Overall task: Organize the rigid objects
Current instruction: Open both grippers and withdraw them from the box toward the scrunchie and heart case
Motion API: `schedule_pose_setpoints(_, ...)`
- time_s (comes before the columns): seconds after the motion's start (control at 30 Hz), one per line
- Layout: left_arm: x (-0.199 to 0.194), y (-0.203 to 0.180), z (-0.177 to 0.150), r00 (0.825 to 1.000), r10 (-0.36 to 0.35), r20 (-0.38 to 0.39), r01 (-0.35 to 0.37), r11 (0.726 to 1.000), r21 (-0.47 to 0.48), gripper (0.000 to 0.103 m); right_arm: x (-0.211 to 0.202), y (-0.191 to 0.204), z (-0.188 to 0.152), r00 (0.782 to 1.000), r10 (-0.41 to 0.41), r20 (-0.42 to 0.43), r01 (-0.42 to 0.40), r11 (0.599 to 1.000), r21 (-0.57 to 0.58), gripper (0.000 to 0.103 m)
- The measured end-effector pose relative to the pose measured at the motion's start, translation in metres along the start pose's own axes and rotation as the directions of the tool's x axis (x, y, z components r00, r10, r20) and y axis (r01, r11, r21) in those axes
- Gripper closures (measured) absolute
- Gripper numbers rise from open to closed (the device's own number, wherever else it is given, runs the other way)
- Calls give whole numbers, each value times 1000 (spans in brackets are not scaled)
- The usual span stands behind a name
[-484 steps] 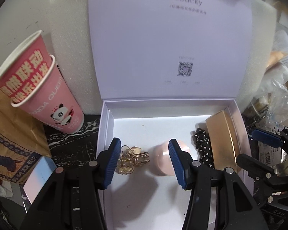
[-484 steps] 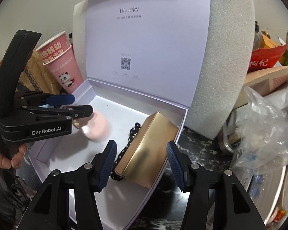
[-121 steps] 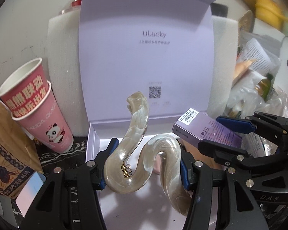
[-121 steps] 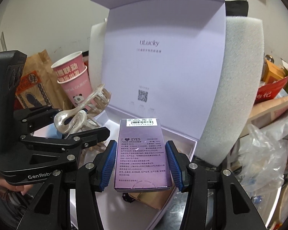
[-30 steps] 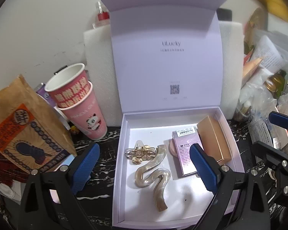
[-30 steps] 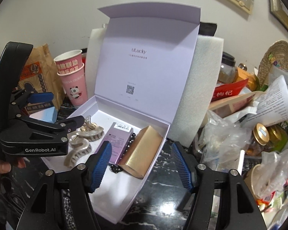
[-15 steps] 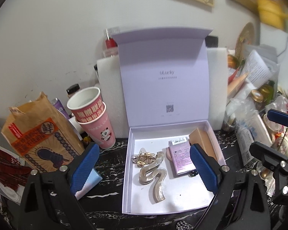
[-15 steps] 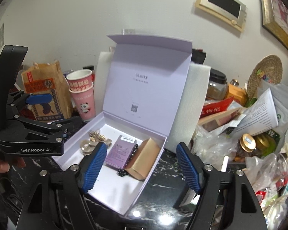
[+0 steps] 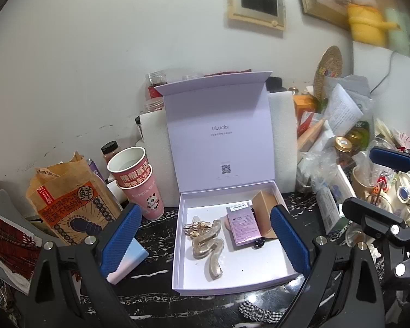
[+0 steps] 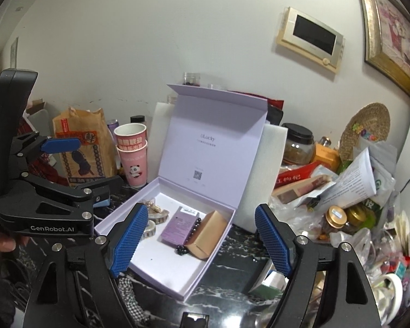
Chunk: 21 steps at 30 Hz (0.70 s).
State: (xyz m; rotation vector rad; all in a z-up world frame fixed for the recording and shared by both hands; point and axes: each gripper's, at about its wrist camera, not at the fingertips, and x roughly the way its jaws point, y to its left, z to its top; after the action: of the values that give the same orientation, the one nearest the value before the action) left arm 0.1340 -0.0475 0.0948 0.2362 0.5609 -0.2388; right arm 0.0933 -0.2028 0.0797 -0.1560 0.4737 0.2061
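1. Lilac card formed the open gift box (image 9: 227,287), which sat on the black marbled worktop (image 9: 155,273) with its lid (image 9: 221,136) standing upright against a white foam block (image 9: 283,136).
2. Inside lay a pearly wavy hair claw (image 9: 208,243), a gold clip (image 9: 195,228) touching its upper end, a purple carton (image 9: 242,225) beside it, black beads (image 9: 258,243) at the carton's near end, and a gold box (image 9: 265,213) at the right wall.
3. Left gripper (image 9: 205,242) and right gripper (image 10: 198,243) hung in front of the box, fingers spread wide and empty; the right fingers had just been opening, nothing between them.
4. Filling looked finished, so closing the lid or fetching another item from the clutter seemed next.
5. Stacked pink paper cups (image 9: 139,180) and a paper bag (image 9: 73,199) stood left of the box.
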Motion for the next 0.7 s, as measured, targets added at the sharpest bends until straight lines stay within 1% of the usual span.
schedule_pose_setpoints(0.33, -28, -7, -17, 1000, -4, -1, 4, 1000, 2, 6, -37, 9, -14, 999, -6, 34, 6, 1000, -7, 20)
schedule_pose_setpoints(0.5, -39, -12, -31, 1000, -8, -10, 8, 1000, -2, 6, -51, 12, -26, 999, -7, 37, 7, 1000, -6, 19)
schedule_pose_setpoints(0.6, -46, -14, -40, 999, -28, -15, 28, 1000, -6, 6, -59, 14, -35, 999, -11, 32, 11, 1000, -1, 19)
schedule_pose_setpoints(0.7, -51, -20, -50, 999, -31, -18, 31, 999, 9, 6, -64, 15, -45, 1000, -11, 22, 11, 1000, 5, 19)
